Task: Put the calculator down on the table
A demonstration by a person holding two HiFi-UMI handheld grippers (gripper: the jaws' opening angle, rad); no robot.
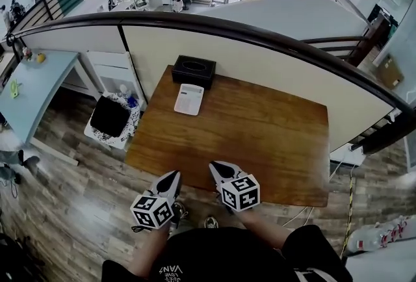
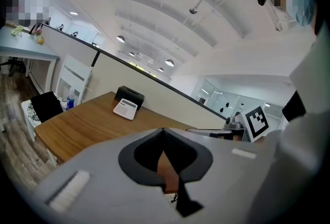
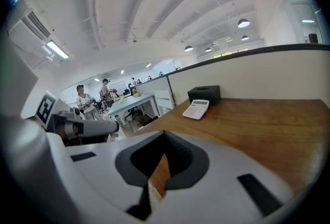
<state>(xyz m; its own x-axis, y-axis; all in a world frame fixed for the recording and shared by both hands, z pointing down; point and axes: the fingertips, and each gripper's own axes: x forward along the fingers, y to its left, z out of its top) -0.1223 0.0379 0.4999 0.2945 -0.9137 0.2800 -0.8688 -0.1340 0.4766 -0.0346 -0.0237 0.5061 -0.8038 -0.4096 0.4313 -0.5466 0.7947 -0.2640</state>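
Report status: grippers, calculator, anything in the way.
Left gripper shut, empty. Right gripper shut, empty. Calculator flat on table, by black box. Nothing in the way.

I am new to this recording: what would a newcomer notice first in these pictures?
A flat white calculator lies at the far left of the brown wooden table, just in front of a black rectangular box. By the near edge, the left gripper and right gripper are shut and empty.

Black tissue box (image 1: 193, 71), pale blue desk (image 1: 39, 84), curved dark railing (image 1: 260, 33)
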